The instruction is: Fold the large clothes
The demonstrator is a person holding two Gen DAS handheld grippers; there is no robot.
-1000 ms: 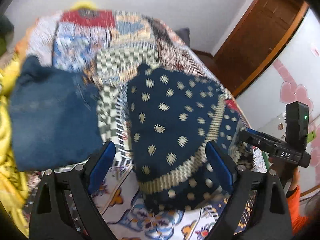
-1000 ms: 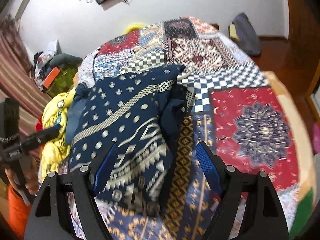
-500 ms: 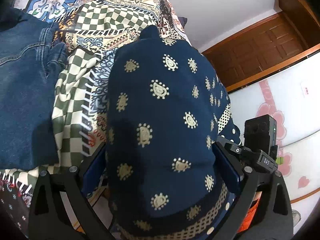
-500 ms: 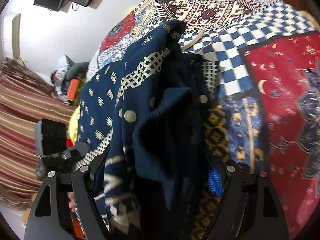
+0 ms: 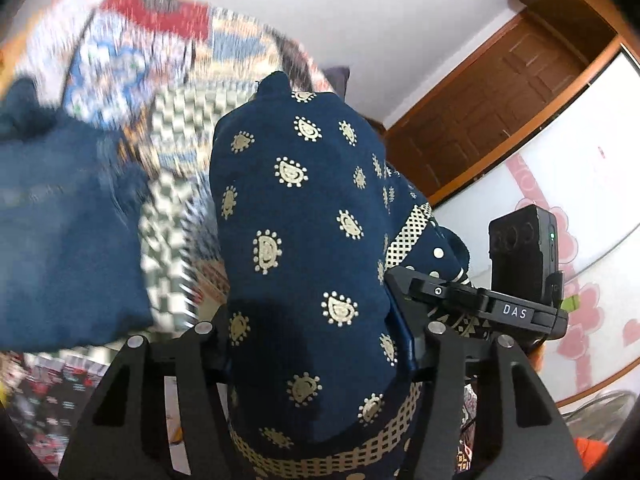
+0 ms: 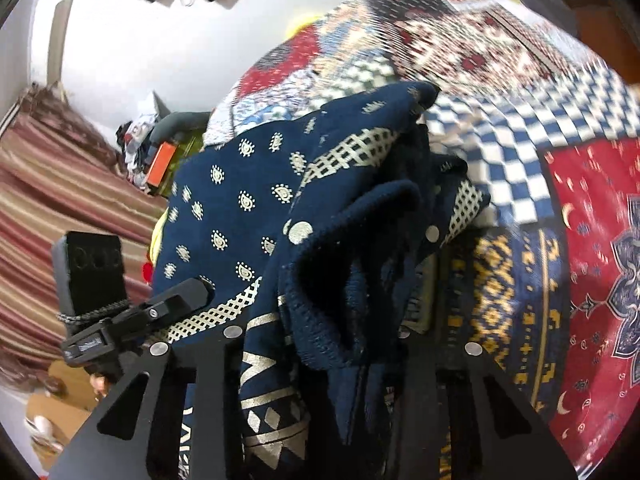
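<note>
A navy garment with cream paisley dots and a cream checked border point(image 5: 304, 240) fills the middle of both views; in the right wrist view point(image 6: 240, 200) it hangs bunched. My left gripper point(image 5: 316, 344) is shut on its near edge and holds it up above the bed. My right gripper point(image 6: 336, 344) is shut on a bunched navy fold of the same garment. Each gripper shows in the other's view: the right one point(image 5: 480, 308), the left one point(image 6: 132, 320). The fingertips are hidden in cloth.
A patchwork bedspread point(image 6: 560, 128) covers the bed point(image 5: 168, 92). Folded blue denim point(image 5: 60, 240) lies at left. A wooden door point(image 5: 500, 112) and a white wardrobe with pink hearts point(image 5: 580, 200) stand at right. Striped curtains point(image 6: 48, 208) and clutter point(image 6: 152, 148) are at left.
Both grippers went from open above the flat garment to shut on it. They have lifted it off the bedspread, and the two grippers have come closer together.
</note>
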